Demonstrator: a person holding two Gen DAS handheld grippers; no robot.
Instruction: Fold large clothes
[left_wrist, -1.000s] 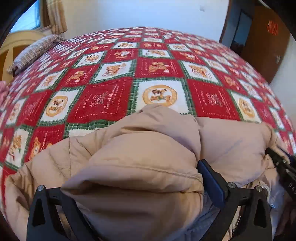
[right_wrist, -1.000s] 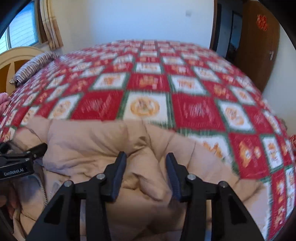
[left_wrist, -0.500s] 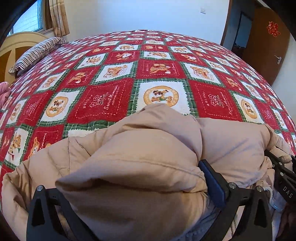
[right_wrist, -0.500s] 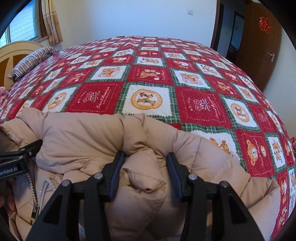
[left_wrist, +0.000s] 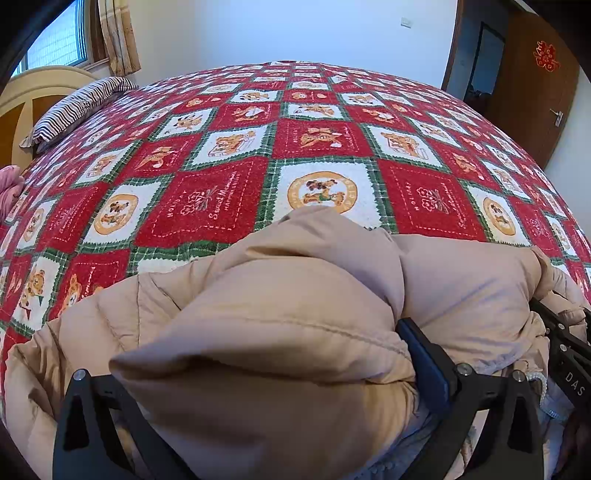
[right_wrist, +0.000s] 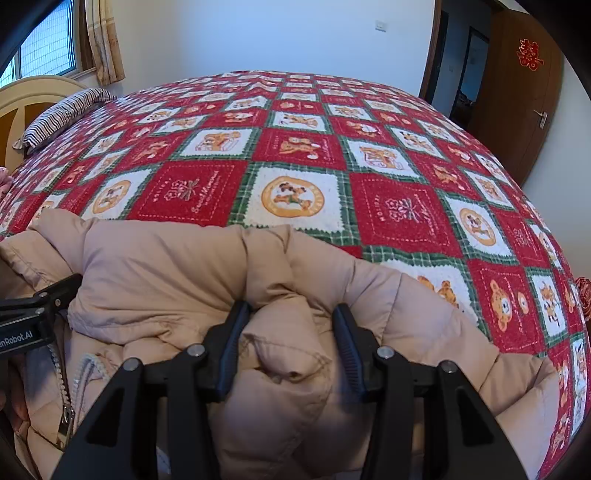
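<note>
Pinching a thick bunch of a beige padded jacket (right_wrist: 155, 258), the right gripper (right_wrist: 291, 332) has its two black fingers partly spread, with a puffy fold of the fabric filling the gap and pressed by the ribbed pads on both sides. The left gripper (left_wrist: 258, 354) clasps a far bulkier wad of the same jacket: its fingers stand wide apart, the right-hand pad sunk into the fabric, while the left-hand finger is mostly buried under the padding, so its contact cannot be made out. In the right wrist view the left gripper's black frame pokes in at the left edge, just beside the jacket's open front, where a zipper (right_wrist: 68, 384) with a metal pull runs down over a pale lining. In the left wrist view the right gripper shows at the right edge, against the jacket. The jacket lies crumpled along the near edge of a bed, resting on a quilt (left_wrist: 229, 195) patterned with red and white squares, green borders and cartoon bears. Farther off, a striped pillow (left_wrist: 77, 107) sits at the left by a cream headboard (left_wrist: 40, 79). Behind it are a window (right_wrist: 44, 48) with a curtain (right_wrist: 101, 40). A dark wooden door (right_wrist: 517, 85) stands at the right, bearing a red paper ornament (right_wrist: 529, 54).
</note>
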